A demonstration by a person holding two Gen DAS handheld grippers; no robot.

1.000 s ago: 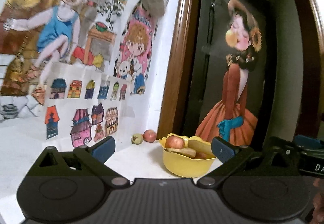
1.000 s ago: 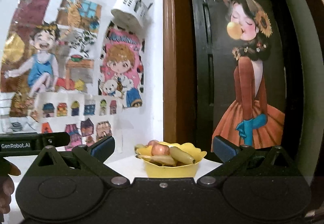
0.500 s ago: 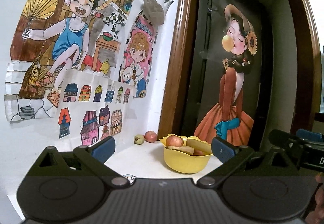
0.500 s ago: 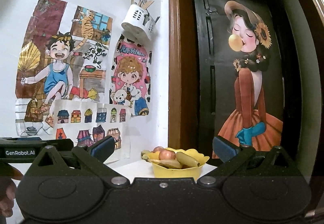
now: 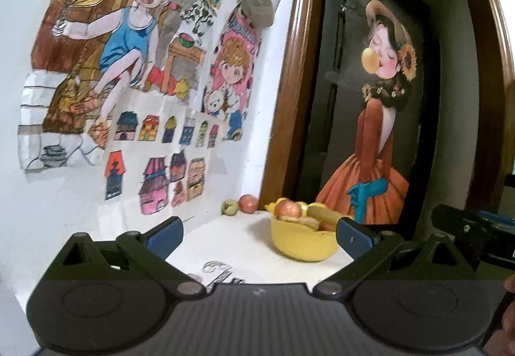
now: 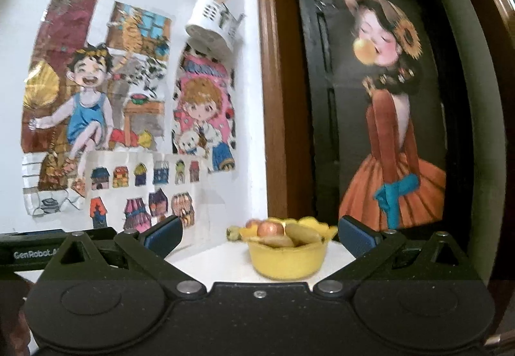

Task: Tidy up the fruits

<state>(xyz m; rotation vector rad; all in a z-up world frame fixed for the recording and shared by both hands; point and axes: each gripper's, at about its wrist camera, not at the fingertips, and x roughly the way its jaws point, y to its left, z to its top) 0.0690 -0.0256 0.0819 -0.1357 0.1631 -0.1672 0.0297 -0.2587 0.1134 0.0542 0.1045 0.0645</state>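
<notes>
On the white surface [image 5: 251, 246] we see a yellow bowl [image 5: 302, 243] holding apples and long fruits; our left gripper [image 5: 259, 233] and right gripper [image 6: 260, 235] are spread, empty.

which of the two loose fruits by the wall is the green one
The left one, the greenish fruit, nearer the drawings; the red fruit beside it sits closer to the door frame.

The left gripper [image 5: 259, 233] is hovering wide open, empty; a yellow bowl [image 5: 302, 243] of fruit is sitting ahead near its right finger, two loose fruits [image 5: 239, 205] lying beyond.
</notes>
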